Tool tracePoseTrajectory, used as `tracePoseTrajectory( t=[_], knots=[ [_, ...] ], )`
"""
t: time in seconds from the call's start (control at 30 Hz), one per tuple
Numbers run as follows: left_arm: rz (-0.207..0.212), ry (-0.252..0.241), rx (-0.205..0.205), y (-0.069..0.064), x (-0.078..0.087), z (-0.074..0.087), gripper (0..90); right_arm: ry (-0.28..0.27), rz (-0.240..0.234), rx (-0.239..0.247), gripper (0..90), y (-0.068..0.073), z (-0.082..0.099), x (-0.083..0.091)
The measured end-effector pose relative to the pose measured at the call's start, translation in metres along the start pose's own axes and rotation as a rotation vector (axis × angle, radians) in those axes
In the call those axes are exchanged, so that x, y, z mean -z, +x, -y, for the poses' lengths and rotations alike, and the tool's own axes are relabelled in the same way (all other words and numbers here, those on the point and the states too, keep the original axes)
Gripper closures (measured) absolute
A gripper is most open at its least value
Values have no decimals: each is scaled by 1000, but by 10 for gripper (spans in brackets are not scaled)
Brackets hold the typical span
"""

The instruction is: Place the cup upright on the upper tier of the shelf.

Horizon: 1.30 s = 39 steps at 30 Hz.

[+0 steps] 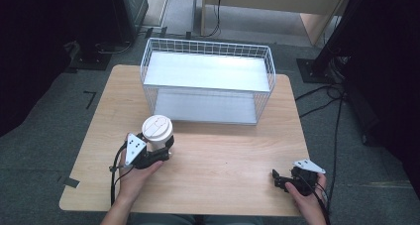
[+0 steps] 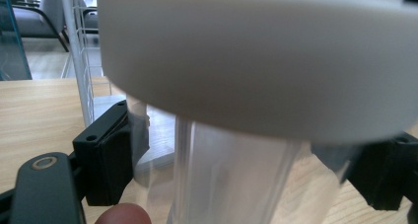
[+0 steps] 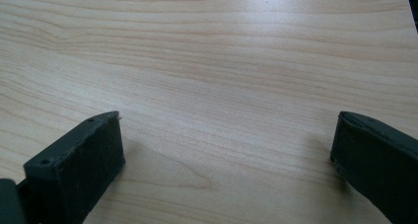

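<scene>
- A wooden table (image 1: 233,150) carries a white wire basket (image 1: 208,81) at its far middle and a cup (image 1: 157,134) nearer the person, left of centre.
- The cup stands upright just in front of the basket's near left corner, apart from it. It has a clear body and a white lid (image 1: 157,127); the lid has a faint mark on top that is too small to read.
- The left gripper (image 1: 161,150) is at the cup's near side, its jaws on either side of the clear body below the lid, pinching it.
- In the left gripper view the lid (image 2: 256,56) is very close and blurred, the clear body (image 2: 236,184) runs down between the two black jaws, and a fingertip (image 2: 123,215) shows at the bottom edge.
- In that view the basket (image 2: 81,61) stands behind the cup at the left.
- The right gripper (image 1: 278,178) is near the table's near right corner, well apart from the cup and basket, pointing left.
- In the right gripper view its jaws are spread wide over bare wood (image 3: 212,76), with nothing between them.
- The basket lies with its open side facing up and toward the camera; its floor is a pale panel.
</scene>
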<state>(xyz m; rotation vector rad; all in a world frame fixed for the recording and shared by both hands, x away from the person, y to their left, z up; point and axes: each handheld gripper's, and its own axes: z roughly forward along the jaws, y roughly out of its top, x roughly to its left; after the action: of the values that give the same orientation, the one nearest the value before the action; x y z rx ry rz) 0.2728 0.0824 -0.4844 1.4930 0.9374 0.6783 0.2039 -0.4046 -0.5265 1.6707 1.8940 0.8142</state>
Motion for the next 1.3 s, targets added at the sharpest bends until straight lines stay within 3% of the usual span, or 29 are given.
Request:
tracePoseTrajectory(
  t=[0.23,0.4,0.43,0.7,0.8,1.03,1.3],
  knots=[
    [-18,7,-28,-2,0,-3,150,0,0,0,0,0,0,0],
    [-12,-28,8,-4,0,-6,152,0,0,0,0,0,0,0],
    [-2,-40,29,-3,0,-9,152,0,0,0,0,0,0,0],
    [-11,-70,16,-4,0,-26,155,0,0,0,0,0,0,0],
    [-9,-72,28,-5,-2,-32,156,0,0,0,0,0,0,0],
    [-16,-127,-11,-9,-1,-51,157,0,0,0,0,0,0,0],
    [-17,-180,-10,-13,-2,-74,158,1,1,-2,0,0,0,0]
  ],
)
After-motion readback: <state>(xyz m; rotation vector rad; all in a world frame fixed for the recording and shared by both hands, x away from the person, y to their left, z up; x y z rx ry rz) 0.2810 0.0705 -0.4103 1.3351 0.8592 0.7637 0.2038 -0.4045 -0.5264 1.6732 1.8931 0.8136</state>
